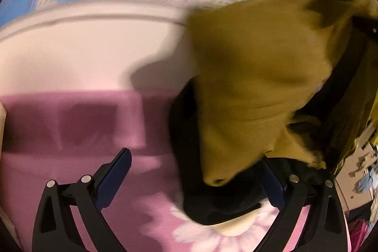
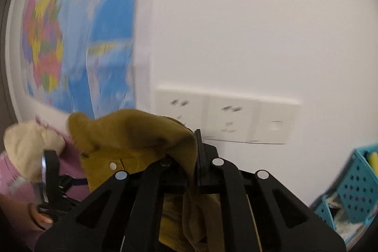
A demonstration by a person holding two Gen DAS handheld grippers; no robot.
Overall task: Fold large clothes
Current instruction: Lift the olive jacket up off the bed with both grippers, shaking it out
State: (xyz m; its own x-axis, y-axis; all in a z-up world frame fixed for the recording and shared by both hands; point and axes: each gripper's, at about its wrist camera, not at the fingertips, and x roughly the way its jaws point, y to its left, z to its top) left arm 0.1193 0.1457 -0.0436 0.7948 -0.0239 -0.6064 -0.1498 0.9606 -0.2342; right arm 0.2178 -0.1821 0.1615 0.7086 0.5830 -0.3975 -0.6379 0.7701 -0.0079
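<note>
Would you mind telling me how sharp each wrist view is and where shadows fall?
Left wrist view: the mustard garment is smeared by motion blur and throws a dark shadow on the headboard; the left gripper stays crisp. Right wrist view: the map poster and wall sockets are streaked.

The garment (image 1: 255, 77) is mustard-olive with a black lining. The bed sheet (image 1: 70, 134) is pink, printed with white flowers that have pale yellow centres. The headboard (image 1: 78, 46) is cream. The wall map (image 2: 70, 27) is blue with yellow, pink, orange and green patches. The basket (image 2: 354, 183) is teal. The left gripper (image 1: 193, 183) is black with dark blue pads.
</note>
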